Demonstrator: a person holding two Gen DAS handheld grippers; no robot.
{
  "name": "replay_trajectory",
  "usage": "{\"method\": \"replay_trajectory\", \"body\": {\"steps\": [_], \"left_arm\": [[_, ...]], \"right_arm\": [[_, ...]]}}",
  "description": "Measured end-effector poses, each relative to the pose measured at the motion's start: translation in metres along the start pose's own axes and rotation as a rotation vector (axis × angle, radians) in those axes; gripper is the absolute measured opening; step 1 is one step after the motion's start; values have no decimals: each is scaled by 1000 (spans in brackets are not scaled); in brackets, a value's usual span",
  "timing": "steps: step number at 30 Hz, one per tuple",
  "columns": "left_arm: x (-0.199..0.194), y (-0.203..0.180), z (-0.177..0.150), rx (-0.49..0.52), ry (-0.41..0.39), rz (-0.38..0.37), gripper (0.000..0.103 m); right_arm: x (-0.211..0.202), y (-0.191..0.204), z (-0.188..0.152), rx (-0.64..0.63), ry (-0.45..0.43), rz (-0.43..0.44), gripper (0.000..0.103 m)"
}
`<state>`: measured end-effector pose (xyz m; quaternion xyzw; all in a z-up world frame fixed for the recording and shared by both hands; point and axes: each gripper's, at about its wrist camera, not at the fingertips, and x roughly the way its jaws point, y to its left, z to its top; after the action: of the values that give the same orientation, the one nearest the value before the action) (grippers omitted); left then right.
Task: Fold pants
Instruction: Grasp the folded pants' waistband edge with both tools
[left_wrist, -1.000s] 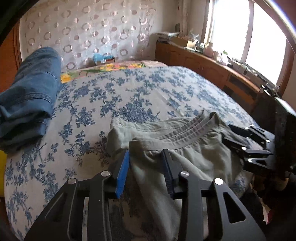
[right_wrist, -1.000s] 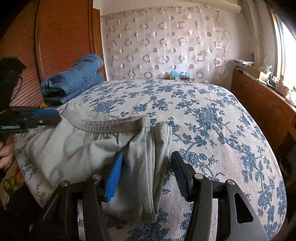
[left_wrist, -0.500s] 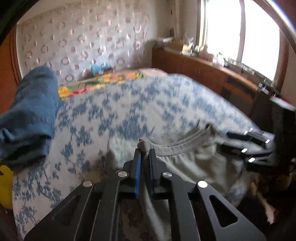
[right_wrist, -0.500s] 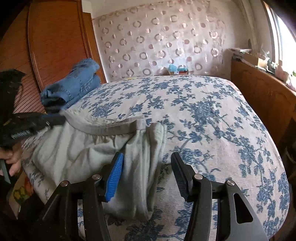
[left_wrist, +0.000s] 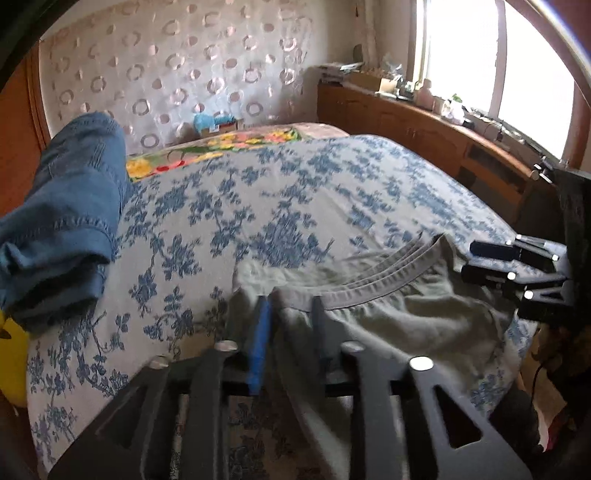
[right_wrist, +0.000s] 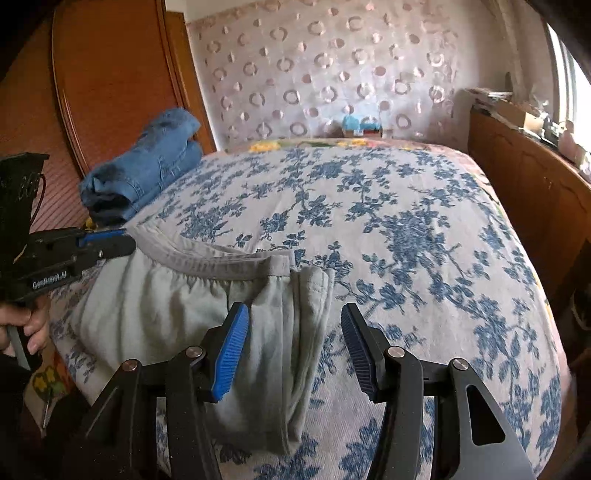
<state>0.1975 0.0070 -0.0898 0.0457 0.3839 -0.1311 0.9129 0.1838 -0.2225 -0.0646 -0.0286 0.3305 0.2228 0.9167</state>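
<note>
Grey-green pants (left_wrist: 399, 314) lie bunched at the near edge of the bed, with the elastic waistband (left_wrist: 373, 291) facing up the bed. My left gripper (left_wrist: 290, 310) has its jaws a little apart, with a fold of the waistband corner between them. In the right wrist view the pants (right_wrist: 166, 306) show too. My right gripper (right_wrist: 293, 325) is open, its fingers either side of the folded pants edge (right_wrist: 306, 317). The left gripper (right_wrist: 107, 245) shows there at the waistband's left end.
Folded blue jeans (left_wrist: 62, 221) lie at the bed's left side, also visible in the right wrist view (right_wrist: 147, 166). The blue floral bedspread (left_wrist: 295, 192) covers the bed. A wooden cabinet (left_wrist: 424, 125) runs under the window on the right. A wooden headboard (right_wrist: 110, 81) stands at left.
My left gripper closed on the waistband corner half a second ago, and its jaws now stand slightly apart. The right gripper stayed open and barely moved.
</note>
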Motion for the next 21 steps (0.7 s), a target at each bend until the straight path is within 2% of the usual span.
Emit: {"method": "replay_trajectory", "body": {"steps": [3,12,15,19,21], "left_arm": [[2,6,-4,-24,1,-7,47],[14,14,-11,-40,49,-21,49],[19,13,-13,-37,47,6,59],[23,20,-15,-91,53,9,73],[23,23,-15,-96,54,8,75]], "right_arm": [[8,3,11,-10,21,-9,55],[27,2,30,-8,84,-17,55],[31,0,29,-5,96,-4,55],[29,1,22,-24,71,-14,55],[30,4,20,-35,68,-24,55]]}}
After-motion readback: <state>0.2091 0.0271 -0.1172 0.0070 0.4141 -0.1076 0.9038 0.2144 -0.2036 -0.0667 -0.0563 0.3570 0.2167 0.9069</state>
